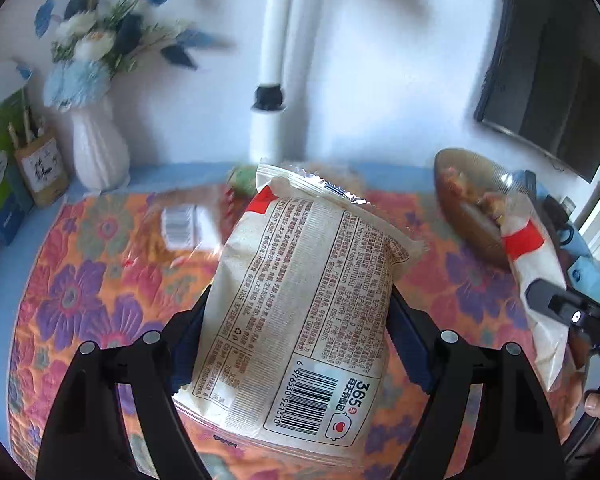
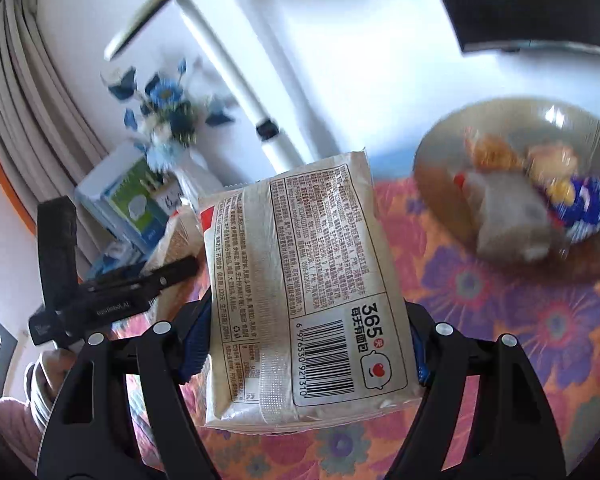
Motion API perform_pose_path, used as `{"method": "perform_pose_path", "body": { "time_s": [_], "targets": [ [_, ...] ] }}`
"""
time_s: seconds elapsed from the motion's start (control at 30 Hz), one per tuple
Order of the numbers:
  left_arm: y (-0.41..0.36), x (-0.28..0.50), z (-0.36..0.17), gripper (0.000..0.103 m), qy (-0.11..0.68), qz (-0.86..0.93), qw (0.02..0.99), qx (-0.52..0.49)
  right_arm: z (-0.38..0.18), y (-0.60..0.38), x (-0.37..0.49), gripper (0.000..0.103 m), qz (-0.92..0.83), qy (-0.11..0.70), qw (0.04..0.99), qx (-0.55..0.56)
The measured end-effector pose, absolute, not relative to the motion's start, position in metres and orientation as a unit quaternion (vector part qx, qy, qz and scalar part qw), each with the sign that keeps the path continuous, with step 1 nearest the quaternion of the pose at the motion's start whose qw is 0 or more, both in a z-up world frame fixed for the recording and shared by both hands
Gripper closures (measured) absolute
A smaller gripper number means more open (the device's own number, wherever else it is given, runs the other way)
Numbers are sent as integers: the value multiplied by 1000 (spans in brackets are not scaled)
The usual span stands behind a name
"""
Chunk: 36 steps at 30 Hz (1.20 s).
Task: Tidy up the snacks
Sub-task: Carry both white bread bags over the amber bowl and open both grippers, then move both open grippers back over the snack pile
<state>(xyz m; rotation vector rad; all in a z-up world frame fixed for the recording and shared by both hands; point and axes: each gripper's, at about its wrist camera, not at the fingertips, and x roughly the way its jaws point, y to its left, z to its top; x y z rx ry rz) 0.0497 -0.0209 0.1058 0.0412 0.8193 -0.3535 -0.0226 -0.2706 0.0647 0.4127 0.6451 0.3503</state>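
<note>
Left gripper (image 1: 300, 332) clenched on a bread packet (image 1: 300, 300), right gripper (image 2: 308, 332) clenched on its twin (image 2: 304, 292); both packets held clear above the floral cloth (image 1: 80, 280), apparently bound for the glass bowl (image 2: 452, 152) ahead-right, already holding snacks

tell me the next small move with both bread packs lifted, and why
Probably carry the right gripper across to the glass bowl and let go of its bread pack there. Both grippers hold a pack clear of the floral cloth, the bowl already holds other snacks, and it lies nearest the right one. The left gripper with its bread pack could follow.
</note>
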Motion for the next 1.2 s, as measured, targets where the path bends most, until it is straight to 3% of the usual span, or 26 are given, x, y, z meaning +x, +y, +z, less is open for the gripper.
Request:
{"method": "perform_pose_path", "body": {
  "time_s": [0.4, 0.7, 0.77, 0.8, 0.83, 0.87, 1.2],
  "targets": [
    [-134, 91, 174, 25, 347, -263, 900, -15, 127, -380, 10, 26, 68, 271, 934, 223],
    [-234, 125, 150, 24, 380, -324, 866, -26, 107, -454, 29, 26, -8, 305, 918, 254],
    [-251, 135, 137, 22, 400, -336, 852, -26, 96, -462, 34, 21, -15, 322, 911, 257],
    [-259, 141, 126, 20, 418, -333, 845, -23, 89, -465, 39, 9, -19, 339, 905, 255],
    [-264, 145, 119, 14, 430, -331, 840, -21, 84, -467, 43, 3, -24, 351, 901, 253],
    [-266, 151, 112, 5, 442, -323, 836, -18, 80, -471, 44, 3, -37, 354, 899, 253],
    [-223, 152, 115, 5, 430, -253, 867, 0, 95, -455, 24, 3, -36, 334, 905, 261]
  ]
}}
